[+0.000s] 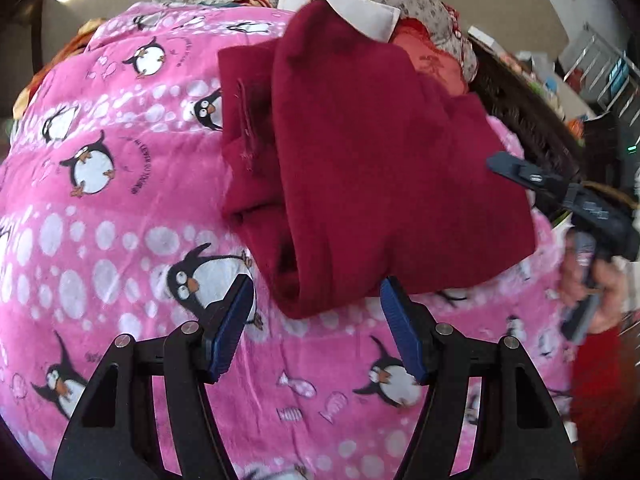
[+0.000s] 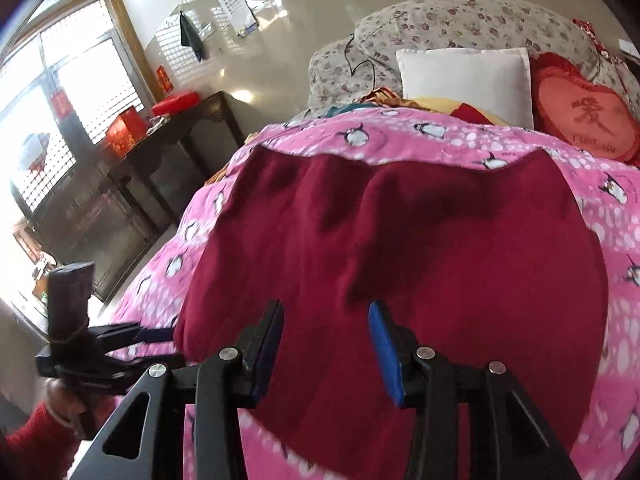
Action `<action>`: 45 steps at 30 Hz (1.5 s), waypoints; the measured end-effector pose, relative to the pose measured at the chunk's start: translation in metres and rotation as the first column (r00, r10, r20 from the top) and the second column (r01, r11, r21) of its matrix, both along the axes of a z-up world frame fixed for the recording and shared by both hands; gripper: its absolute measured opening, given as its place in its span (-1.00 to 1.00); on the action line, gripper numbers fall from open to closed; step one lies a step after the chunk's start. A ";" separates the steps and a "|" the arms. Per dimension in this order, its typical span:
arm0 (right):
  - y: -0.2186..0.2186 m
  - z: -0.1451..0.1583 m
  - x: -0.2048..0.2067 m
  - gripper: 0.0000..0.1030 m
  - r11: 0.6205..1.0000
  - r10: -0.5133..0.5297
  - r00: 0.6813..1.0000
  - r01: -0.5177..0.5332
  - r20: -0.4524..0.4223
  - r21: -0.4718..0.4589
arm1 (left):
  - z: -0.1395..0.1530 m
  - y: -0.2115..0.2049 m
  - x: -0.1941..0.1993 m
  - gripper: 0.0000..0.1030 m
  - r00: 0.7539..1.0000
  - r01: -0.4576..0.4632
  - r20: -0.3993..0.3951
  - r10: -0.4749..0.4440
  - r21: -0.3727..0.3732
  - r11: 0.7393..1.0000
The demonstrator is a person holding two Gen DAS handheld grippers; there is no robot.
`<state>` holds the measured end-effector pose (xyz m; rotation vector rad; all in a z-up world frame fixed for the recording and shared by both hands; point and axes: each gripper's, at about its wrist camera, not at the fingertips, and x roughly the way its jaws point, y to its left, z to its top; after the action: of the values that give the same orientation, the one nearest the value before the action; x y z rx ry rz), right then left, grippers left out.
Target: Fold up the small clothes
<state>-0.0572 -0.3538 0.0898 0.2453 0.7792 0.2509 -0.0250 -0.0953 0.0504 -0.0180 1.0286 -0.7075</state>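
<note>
A dark red garment point(image 1: 380, 160) lies folded lengthwise on the pink penguin blanket point(image 1: 100, 240). In the right wrist view the same garment point(image 2: 440, 240) spreads wide across the blanket point(image 2: 600, 160). My left gripper point(image 1: 316, 284) is open at the garment's near corner, which hangs between the blue pads point(image 1: 234, 320) without being pressed. My right gripper point(image 2: 325, 308) hovers open over the garment's near edge, nothing pinched between its fingers. Each gripper shows in the other's view: the right gripper point(image 1: 500, 166) at the garment's right edge, the left gripper point(image 2: 160, 336) at its left corner.
A white pillow point(image 2: 464, 80), a red heart cushion point(image 2: 580, 116) and floral bedding point(image 2: 460, 24) sit at the head of the bed. A dark wooden cabinet point(image 2: 160, 160) stands by the window left of the bed. A hand point(image 1: 600, 292) in a red sleeve point(image 2: 36, 432) grips each handle.
</note>
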 end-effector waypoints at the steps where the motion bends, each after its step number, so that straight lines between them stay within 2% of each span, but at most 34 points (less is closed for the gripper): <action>1: -0.001 -0.001 -0.007 -0.17 1.000 -0.001 1.000 0.001 -0.002 0.002 | -0.002 -0.006 -0.001 0.27 1.000 0.015 0.026 -0.015 0.008 1.000; 2: -0.003 -0.001 -0.014 -0.17 1.000 -0.007 1.000 0.007 -0.002 0.005 | -0.003 -0.010 -0.001 0.23 0.999 0.021 0.041 -0.022 0.017 1.000; 3: -0.005 -0.002 -0.017 -0.17 1.000 -0.012 1.000 0.012 -0.004 0.006 | -0.004 -0.014 -0.001 -0.01 0.998 0.029 0.059 -0.031 0.029 0.999; 4: -0.007 -0.003 -0.024 -0.17 1.000 -0.017 1.000 0.018 -0.012 0.002 | -0.004 -0.019 0.000 -0.17 0.997 0.039 0.070 -0.042 0.041 0.998; 6: -0.015 -0.005 -0.030 -0.17 0.999 -0.039 0.999 0.038 -0.031 -0.017 | -0.003 -0.023 0.003 -0.59 0.996 0.059 0.065 -0.062 0.039 0.997; 8: -0.026 -0.006 -0.039 -0.17 0.998 -0.063 0.997 0.062 -0.036 -0.032 | 0.004 -0.018 0.005 -0.66 0.995 0.078 0.067 -0.079 0.019 0.997; 11: -0.042 -0.006 -0.052 -0.17 0.994 -0.096 0.995 0.094 -0.041 -0.051 | 0.014 -0.008 0.002 -0.69 0.989 0.108 0.095 -0.110 0.027 0.994; 13: -0.052 -0.012 -0.058 -0.16 0.989 -0.134 0.990 0.130 -0.048 -0.067 | 0.007 -0.003 -0.002 -0.70 0.989 0.110 0.096 -0.115 0.049 0.993; 15: -0.066 -0.030 -0.058 -0.16 0.985 -0.165 0.982 0.159 -0.094 -0.060 | -0.010 -0.001 -0.005 -0.70 0.992 0.103 0.067 -0.108 0.081 0.991; 18: -0.077 -0.047 -0.055 -0.16 0.986 -0.167 0.974 0.165 -0.154 -0.030 | -0.014 0.007 -0.010 -0.70 0.995 0.074 0.064 -0.077 0.042 0.996; 21: -0.072 -0.033 -0.054 -0.16 0.987 -0.156 0.980 0.149 -0.126 -0.063 | -0.002 0.012 -0.016 -0.70 0.997 0.055 0.059 -0.058 0.054 0.997; 23: -0.069 -0.016 -0.052 -0.16 0.986 -0.150 0.987 0.144 -0.064 -0.089 | 0.009 0.014 -0.018 -0.70 0.996 0.033 0.075 -0.039 0.083 0.996; 27: -0.073 0.006 -0.027 -0.16 0.976 -0.183 0.983 0.183 0.007 -0.117 | 0.041 0.007 -0.012 -0.70 0.992 0.015 0.128 -0.022 0.057 0.998; 28: -0.076 0.009 -0.021 -0.16 0.974 -0.197 0.980 0.198 0.017 -0.109 | 0.051 0.002 -0.005 -0.70 0.990 -0.001 0.141 -0.005 0.037 0.999; 29: -0.079 0.012 -0.010 -0.16 0.972 -0.211 0.977 0.212 0.027 -0.098 | 0.055 -0.002 -0.001 -0.57 0.988 -0.011 0.151 0.007 0.026 1.000; 30: -0.078 0.013 0.000 -0.16 0.971 -0.220 0.975 0.221 0.031 -0.092 | 0.059 -0.009 0.007 -0.29 0.987 -0.021 0.162 0.018 0.015 1.000; 32: -0.076 0.013 0.022 -0.16 0.969 -0.233 0.972 0.235 0.032 -0.080 | 0.065 -0.021 0.025 0.11 0.982 -0.055 0.183 0.057 -0.014 0.998; 36: -0.081 0.005 0.055 -0.16 0.961 -0.265 0.964 0.266 0.022 -0.072 | 0.062 -0.051 0.071 0.12 0.975 -0.112 0.190 0.118 -0.040 0.993; 40: -0.104 -0.008 0.083 -0.16 0.936 -0.336 0.942 0.333 -0.003 -0.111 | 0.046 -0.069 0.122 0.12 0.973 -0.173 0.158 0.169 0.012 0.985; 43: -0.118 -0.025 0.101 -0.16 0.932 -0.341 0.939 0.332 -0.046 -0.147 | 0.028 -0.065 0.149 0.12 0.973 -0.217 0.085 0.217 -0.006 0.976; 45: -0.123 -0.030 0.102 -0.16 0.925 -0.354 0.935 0.344 -0.037 -0.159 | 0.026 -0.067 0.150 0.12 0.971 -0.219 0.099 0.217 0.003 0.976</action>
<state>0.0448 -0.4770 0.0602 0.2462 0.8005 -0.1542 0.1249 -0.1626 0.0764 -0.0825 0.9206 -0.4960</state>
